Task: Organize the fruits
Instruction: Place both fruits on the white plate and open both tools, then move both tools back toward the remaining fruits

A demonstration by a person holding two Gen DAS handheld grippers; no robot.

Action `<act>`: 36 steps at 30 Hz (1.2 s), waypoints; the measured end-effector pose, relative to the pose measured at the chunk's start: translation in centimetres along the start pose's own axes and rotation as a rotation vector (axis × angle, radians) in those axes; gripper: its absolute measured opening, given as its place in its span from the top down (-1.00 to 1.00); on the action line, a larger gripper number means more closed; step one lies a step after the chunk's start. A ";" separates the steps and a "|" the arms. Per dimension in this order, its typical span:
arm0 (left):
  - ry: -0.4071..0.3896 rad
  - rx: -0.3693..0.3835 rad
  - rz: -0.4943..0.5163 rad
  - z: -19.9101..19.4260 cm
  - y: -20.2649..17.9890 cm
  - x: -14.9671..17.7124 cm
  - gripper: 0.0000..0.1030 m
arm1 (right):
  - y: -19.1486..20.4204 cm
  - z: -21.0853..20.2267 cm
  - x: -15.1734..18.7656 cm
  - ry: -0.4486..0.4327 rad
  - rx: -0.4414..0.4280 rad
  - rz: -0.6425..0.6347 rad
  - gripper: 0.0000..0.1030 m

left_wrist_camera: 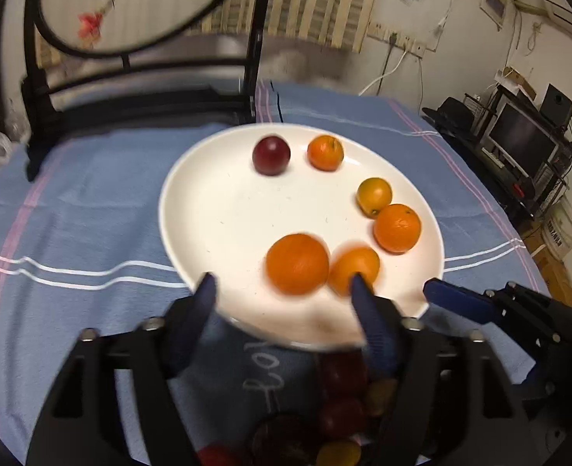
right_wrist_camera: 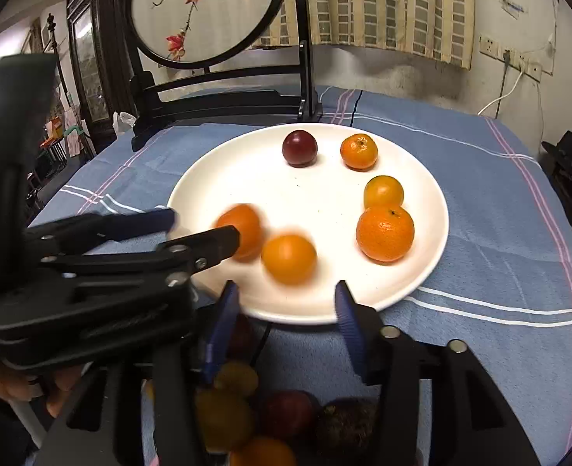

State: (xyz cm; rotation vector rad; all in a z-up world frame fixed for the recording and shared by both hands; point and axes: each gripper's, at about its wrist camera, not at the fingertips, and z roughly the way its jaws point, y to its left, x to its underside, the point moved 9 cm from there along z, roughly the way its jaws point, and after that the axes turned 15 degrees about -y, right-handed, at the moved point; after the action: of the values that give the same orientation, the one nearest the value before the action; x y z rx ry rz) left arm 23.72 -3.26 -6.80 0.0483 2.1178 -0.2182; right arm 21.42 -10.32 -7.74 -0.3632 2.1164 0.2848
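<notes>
**Q:** Now, how far along is the sorting?

**A:** Six fruits lie on the white plate (right_wrist_camera: 422,291), which sits on the blue striped cloth (right_wrist_camera: 499,213). At the far side are a dark red plum (right_wrist_camera: 299,147) and a small orange (right_wrist_camera: 359,151). At the right are a yellowish orange (right_wrist_camera: 383,192) and a larger orange (right_wrist_camera: 385,233), touching. At the near edge two more oranges, one to the left (right_wrist_camera: 241,231) and one to the right (right_wrist_camera: 289,258), are blurred, as if only just let go and not yet settled.

**Q:** And the grippers?

**A:** The left gripper (left_wrist_camera: 282,287) has its fingers spread wide over the near rim, with nothing pressed between them; the left blurred orange lies free just beyond. The right gripper (right_wrist_camera: 286,299) stands with its fingers moderately apart, also empty, the right blurred orange just ahead of it.

**Q:** What is left?

**A:** More fruit (right_wrist_camera: 255,415) sits heaped below the grippers at the near edge of the view, red, yellow and dark pieces; what holds it cannot be told. By judgement the task is partly done: the plate has ample bare room on its left half, and several pieces are not yet on it.

**Q:** Anything else?

**A:** A round painted screen (right_wrist_camera: 204,7) stands on its dark frame at the far side.
</notes>
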 end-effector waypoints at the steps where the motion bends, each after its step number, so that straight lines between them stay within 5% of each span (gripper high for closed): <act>1: -0.018 0.004 0.013 -0.5 -0.2 -0.3 -0.48 | -0.2 -0.5 -0.1 -0.007 0.003 0.004 -0.10; 6: -0.059 0.011 0.057 -2.8 -0.3 -0.9 -0.68 | -1.4 -2.7 -0.1 -0.027 0.004 0.036 -0.29; 11: -0.015 0.008 -0.031 -3.7 1.4 0.5 -0.70 | -2.2 -4.4 1.7 -0.010 0.014 0.042 -0.43; 26: 0.021 -0.008 0.031 -8.1 4.1 5.6 -0.80 | -5.7 -9.6 5.2 -0.030 0.065 0.051 -0.43; 36: 0.046 -0.012 0.013 -8.1 4.7 5.8 -0.82 | -6.1 -7.4 9.0 0.110 0.099 -0.028 -0.21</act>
State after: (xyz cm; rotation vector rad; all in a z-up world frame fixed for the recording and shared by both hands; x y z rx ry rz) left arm 14.40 2.52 -8.24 0.0605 2.1642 -0.1989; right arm 13.25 -19.83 -11.70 -0.3566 2.2222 0.1461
